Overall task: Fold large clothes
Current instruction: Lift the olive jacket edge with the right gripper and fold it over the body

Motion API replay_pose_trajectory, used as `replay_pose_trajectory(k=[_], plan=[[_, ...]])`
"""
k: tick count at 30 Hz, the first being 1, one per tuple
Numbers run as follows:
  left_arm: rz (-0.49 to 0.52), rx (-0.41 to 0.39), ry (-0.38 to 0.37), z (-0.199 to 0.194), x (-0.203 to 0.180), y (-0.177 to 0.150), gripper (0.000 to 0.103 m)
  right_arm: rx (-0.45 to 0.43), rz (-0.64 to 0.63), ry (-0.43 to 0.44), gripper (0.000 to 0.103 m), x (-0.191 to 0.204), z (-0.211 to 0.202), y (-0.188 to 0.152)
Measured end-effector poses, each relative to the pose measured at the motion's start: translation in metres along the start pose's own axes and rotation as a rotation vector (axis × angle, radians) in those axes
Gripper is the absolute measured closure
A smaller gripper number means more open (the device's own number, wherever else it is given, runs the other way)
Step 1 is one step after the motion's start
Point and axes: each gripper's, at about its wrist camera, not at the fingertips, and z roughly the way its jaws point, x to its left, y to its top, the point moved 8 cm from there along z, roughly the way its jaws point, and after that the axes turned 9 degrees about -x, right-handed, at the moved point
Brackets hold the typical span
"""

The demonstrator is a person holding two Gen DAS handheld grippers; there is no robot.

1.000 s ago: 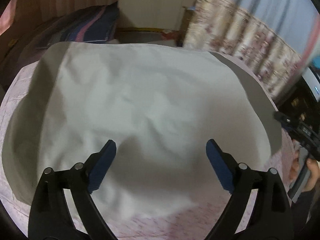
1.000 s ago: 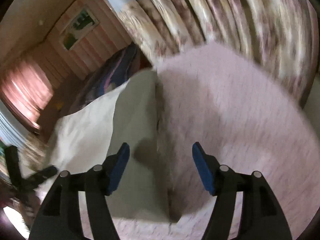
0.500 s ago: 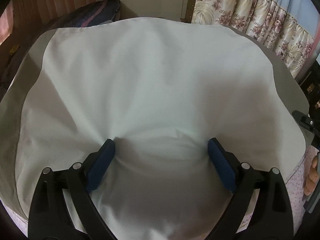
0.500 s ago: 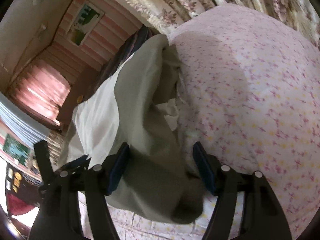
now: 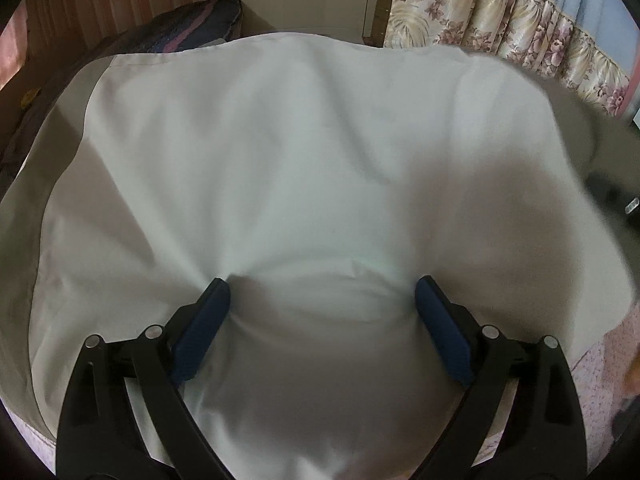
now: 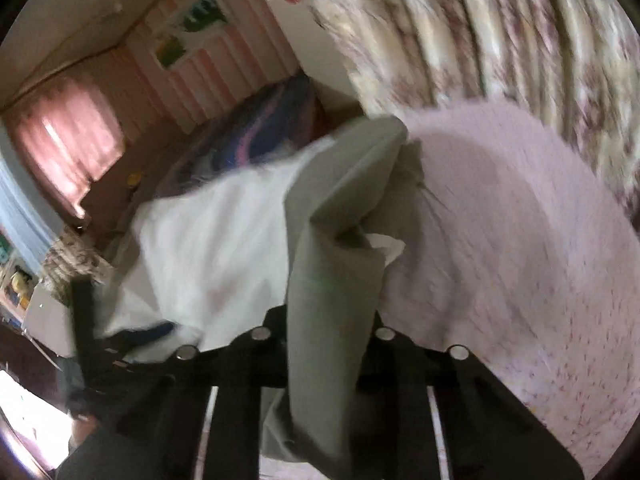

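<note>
Since a second ago our right tongs (image 6: 324,344) have gone from standing wide over the bedspread to closing on a grey-green strip of the garment (image 5: 304,184), and that view has swung and blurred. A fold of this cloth (image 6: 332,320) now runs straight between the black arms, which have drawn near together; the blue pads are hidden behind it, so we read the right tongs as clenched on the garment and still tightening. From the grip, the fold rises ahead and bends over into a loose peak, with a scrap of white lining showing just to its right.

Our left tongs (image 5: 322,312) have sunk from above the cloth until both blue fingertips (image 5: 208,312) press into it. They are released, spread wide, with a low ridge of white fabric bulging between them but nothing pinched.

We see the garment spread across the bed, white in the middle, with a grey-green border at its left and far right edges. It lies ahead of and under the left tongs, filling nearly all of that view. To the right of the right tongs, the pink flowered bedspread (image 6: 520,240) lies bare. Beyond the far edge of the cloth, a dark striped pillow (image 5: 192,28) sits, and flowered curtains (image 5: 500,12) hang further right.
</note>
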Motion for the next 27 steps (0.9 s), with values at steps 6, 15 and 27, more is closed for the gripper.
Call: replay_pose_trajectory(k=[6, 15, 27], plan=[[-0.029, -0.018, -0.032, -0.002, 0.005, -0.002, 0.014, 0.023, -0.176, 0.140, 0.089, 0.098, 0.006, 0.019], [-0.116, -0.048, -0.156, -0.055, 0.040, -0.018, 0.027, 0.121, -0.301, 0.249, 0.090, 0.186, 0.044, -0.002], [-0.171, -0.145, 0.085, -0.152, 0.188, -0.041, 0.015, 0.286, -0.510, 0.202, 0.090, 0.250, 0.102, -0.092]])
